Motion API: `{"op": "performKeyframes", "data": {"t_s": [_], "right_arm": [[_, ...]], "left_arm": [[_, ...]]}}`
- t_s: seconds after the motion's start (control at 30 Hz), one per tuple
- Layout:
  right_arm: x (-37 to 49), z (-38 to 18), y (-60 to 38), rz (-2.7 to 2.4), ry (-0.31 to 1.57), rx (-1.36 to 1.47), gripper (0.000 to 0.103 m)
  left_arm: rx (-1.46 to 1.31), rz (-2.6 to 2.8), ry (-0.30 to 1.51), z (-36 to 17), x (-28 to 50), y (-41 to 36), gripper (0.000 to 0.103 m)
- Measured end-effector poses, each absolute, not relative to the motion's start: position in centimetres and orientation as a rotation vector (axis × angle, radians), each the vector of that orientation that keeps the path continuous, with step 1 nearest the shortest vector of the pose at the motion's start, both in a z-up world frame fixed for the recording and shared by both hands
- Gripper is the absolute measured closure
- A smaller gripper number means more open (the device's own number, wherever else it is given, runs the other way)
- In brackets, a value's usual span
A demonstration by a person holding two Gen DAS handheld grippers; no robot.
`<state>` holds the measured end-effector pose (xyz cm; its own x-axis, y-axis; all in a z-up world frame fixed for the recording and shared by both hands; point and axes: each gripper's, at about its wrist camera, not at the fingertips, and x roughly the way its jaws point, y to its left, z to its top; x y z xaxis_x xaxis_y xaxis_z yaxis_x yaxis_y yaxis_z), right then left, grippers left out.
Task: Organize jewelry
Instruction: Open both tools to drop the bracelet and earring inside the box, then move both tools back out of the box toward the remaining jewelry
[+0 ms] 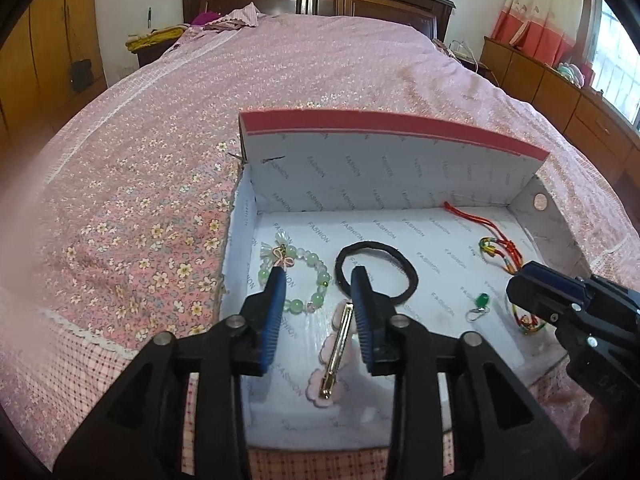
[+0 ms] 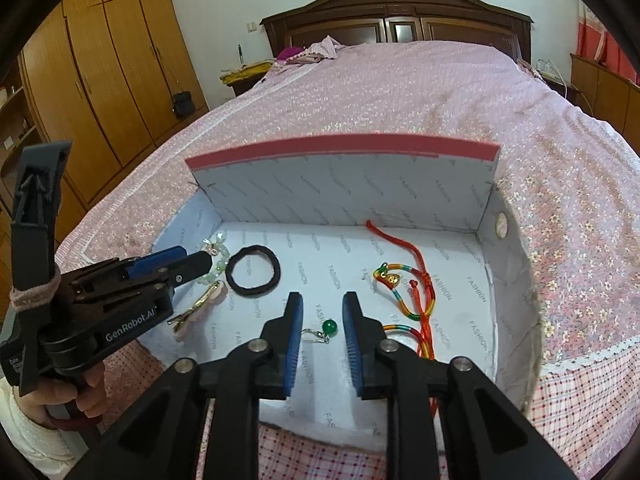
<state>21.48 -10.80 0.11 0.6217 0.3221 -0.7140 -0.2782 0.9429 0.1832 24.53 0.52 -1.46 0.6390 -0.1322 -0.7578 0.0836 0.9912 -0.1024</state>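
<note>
An open white shoebox (image 1: 360,168) (image 2: 340,192) lies on the bed and holds the jewelry. My left gripper (image 1: 319,278) (image 2: 205,261) stands open over its left part. A pink hair clip with a gold bar (image 1: 335,354) (image 2: 199,305) lies on the floor between the fingers, untouched. Beside it are a green bead bracelet (image 1: 316,264) (image 2: 219,258) and a black hair tie (image 1: 404,268) (image 2: 253,270). My right gripper (image 2: 323,301) (image 1: 522,286) is open, with a green bead earring (image 2: 329,326) (image 1: 481,302) lying loose between its fingers. A red and rainbow cord bracelet with a gold charm (image 2: 394,280) (image 1: 500,246) lies to the right.
The box's raised lid with a red rim (image 1: 400,124) (image 2: 344,148) stands behind the jewelry. The pink floral bedspread (image 1: 280,72) spreads all around. A dark wooden headboard (image 2: 400,12) is far back, wardrobes (image 2: 100,60) at left. A hand (image 2: 86,392) holds the left gripper.
</note>
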Motion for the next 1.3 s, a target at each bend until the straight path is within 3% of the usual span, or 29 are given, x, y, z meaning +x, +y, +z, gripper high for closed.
{"op": "performKeyframes", "data": {"t_s": [0.37,1.3], "right_arm": [[18.8,2.9,-11.5,0.357,0.78,0.07,0.066],[8.9,4.6,-13.6,0.385,0.776,0.055,0.065]], "left_arm": [[-0.062,-0.147,0.822,1.3,21.7,0.2,0.071],[-0.085,-0.134,0.795,4.2,12.2,0.2,0.069]]}}
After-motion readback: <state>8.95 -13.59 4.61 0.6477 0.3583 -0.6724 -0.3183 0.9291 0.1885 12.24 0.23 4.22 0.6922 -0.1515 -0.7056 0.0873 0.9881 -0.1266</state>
